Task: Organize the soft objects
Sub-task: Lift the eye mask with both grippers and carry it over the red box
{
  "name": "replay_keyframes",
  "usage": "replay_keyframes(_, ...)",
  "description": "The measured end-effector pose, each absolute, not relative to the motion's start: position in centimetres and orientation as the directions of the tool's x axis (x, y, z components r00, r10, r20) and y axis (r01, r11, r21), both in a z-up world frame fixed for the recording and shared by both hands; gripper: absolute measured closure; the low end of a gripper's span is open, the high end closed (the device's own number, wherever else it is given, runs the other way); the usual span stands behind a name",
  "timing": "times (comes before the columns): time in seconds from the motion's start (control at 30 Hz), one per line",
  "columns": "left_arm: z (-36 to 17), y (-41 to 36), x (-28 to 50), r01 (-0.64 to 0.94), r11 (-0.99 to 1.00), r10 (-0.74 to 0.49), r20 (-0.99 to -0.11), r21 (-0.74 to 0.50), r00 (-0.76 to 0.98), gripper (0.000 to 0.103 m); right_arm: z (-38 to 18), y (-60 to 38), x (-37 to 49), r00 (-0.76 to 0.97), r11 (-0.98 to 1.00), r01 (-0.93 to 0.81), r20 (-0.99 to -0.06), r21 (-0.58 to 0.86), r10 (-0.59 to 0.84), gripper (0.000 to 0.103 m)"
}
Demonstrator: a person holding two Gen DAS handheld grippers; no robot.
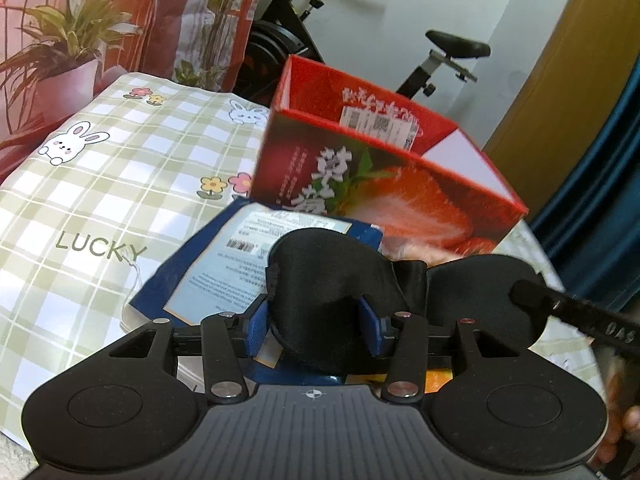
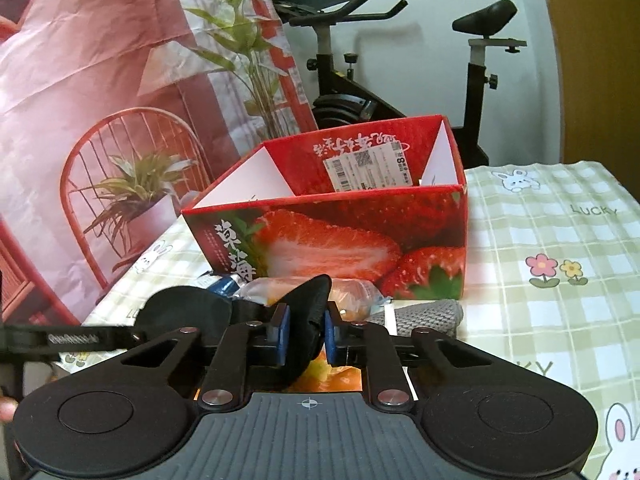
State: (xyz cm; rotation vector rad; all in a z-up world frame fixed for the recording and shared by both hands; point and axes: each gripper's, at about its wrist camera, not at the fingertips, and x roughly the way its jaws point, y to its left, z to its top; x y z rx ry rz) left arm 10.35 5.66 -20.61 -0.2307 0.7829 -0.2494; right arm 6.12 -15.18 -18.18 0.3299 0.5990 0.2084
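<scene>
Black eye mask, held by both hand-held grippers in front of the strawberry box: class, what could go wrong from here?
1. The eye mask is gripped at both cups; pulling apart could strain its bridge.
2. Its loose strap may snag.
3. The strawberry box stands close behind and could be knocked.

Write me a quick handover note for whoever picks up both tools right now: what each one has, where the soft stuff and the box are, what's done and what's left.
Left tool: closed on one cup of the black eye mask.
Right tool: closed on the mask's other cup.
The mask is held between both tools, just in front of the open strawberry box; its strap trails off to the side.
A grey knit cloth and wrapped soft packets lie on the checked tablecloth.
Done: mask gripped.
Left: likely box the mask, then the rest.
</scene>
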Motion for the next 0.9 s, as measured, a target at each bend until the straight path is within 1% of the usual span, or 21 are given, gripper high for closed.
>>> replay_keyframes(0.2, -19.9, 6.5, 10.6, 0.123, 0.931, -0.329, -0.643, -0.344, 0.691, 0.053, -18.0, -15.3, 6.2, 0.815, 0.942, -0.101, -0.516, 0.321, 0.263, 0.089)
replay_keyframes(0.37, -21.0, 6.2, 11.4, 0.102, 0.939, -0.310, -0.683, -0.328, 0.661, 0.053, -18.6, -15.5, 6.3, 0.810, 0.948, -0.093, -0.532, 0.303, 0.249, 0.089)
replay_keyframes(0.5, -21.5, 6.8, 11.7, 0.094, 0.920, -0.345, -0.677, -0.379, 0.650, 0.053, -19.4, -15.7, 6.4, 0.800, 0.947, -0.078, -0.548, 0.312, 0.246, 0.089)
replay_keyframes(0.73, -22.0, 6.2, 12.0, 0.116, 0.911, -0.375, -0.680, -0.395, 0.630, 0.053, -19.9, -15.7, 6.5, 0.792, 0.945, -0.075, -0.557, 0.317, 0.250, 0.089)
replay_keyframes(0.77, -21.9, 6.2, 12.0, 0.116, 0.910, -0.376, -0.677, -0.398, 0.632, 0.056, -19.9, -15.7, 6.6, 0.791, 0.945, -0.075, -0.558, 0.318, 0.251, 0.089)
replay_keyframes(0.83, -21.7, 6.3, 11.7, 0.123, 0.908, -0.381, -0.666, -0.401, 0.641, 0.072, -19.9, -15.7, 6.6, 0.789, 0.943, -0.080, -0.557, 0.323, 0.258, 0.089)
replay_keyframes(0.9, -21.1, 6.2, 11.4, 0.136, 0.914, -0.372, -0.657, -0.382, 0.656, 0.080, -19.5, -15.6, 6.5, 0.791, 0.940, -0.094, -0.550, 0.327, 0.270, 0.089)
